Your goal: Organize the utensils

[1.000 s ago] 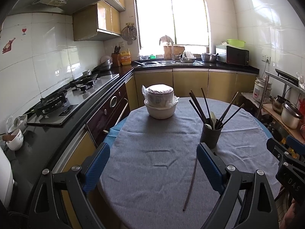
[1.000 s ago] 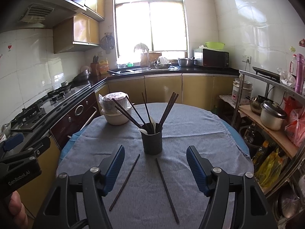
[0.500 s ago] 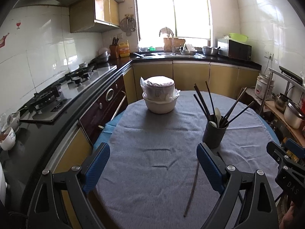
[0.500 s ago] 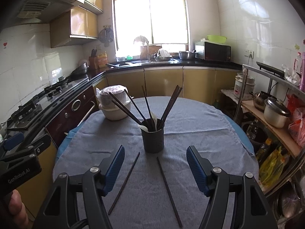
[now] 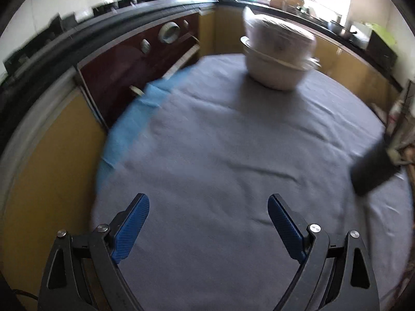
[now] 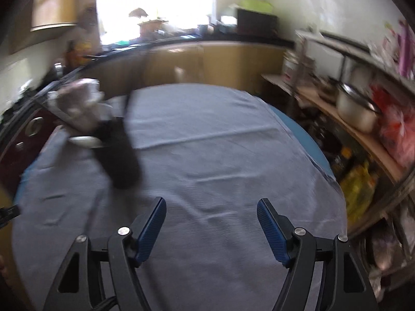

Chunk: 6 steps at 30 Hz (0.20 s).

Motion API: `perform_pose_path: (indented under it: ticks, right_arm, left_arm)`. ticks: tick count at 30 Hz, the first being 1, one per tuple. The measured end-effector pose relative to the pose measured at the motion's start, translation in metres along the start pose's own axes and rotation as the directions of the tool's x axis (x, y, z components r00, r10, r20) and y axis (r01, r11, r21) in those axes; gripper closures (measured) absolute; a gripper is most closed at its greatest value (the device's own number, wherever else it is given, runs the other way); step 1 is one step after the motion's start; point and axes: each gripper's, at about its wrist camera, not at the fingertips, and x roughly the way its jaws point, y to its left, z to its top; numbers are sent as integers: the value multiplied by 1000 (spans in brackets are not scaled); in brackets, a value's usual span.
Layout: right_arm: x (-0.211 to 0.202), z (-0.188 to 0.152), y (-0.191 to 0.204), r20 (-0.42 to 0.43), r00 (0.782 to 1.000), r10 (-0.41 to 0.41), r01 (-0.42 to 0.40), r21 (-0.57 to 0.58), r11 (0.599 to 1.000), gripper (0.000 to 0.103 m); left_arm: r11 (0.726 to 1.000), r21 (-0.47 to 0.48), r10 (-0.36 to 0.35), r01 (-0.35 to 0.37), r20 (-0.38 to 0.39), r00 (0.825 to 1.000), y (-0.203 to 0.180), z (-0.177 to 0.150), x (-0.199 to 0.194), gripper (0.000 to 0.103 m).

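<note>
Right wrist view: both grippers, left gripper (image 5: 208,223) and right gripper (image 6: 211,223), fingers apart, empty, over the table (image 6: 220,155). Dark utensil cup (image 6: 120,155) blurred; chopsticks likely light, thin, slippery, so pinch mid-shaft.

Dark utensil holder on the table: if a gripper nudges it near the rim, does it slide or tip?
Likely tips rather than slides. The dark utensil holder looks tall for its base, and a rim push acts high. The grey cloth under it is wrinkled, so it may grab the base or bunch up. A spoon seems to stick out; motion blur hides other contents.
</note>
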Motion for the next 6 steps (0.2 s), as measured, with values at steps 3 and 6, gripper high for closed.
perform_pose_path:
  ticks: [3,6]
  right_arm:
    - [11,4,-9,-11,1000,-6,6,31,1000,28]
    - [0,5,-1,22,997,74,-75,48,996,28]
  left_arm:
    - [1000,18,6,-8,76,997,-4,4,-13,10]
    - [996,63,-75,66,158,985,-21,1,-44,10]
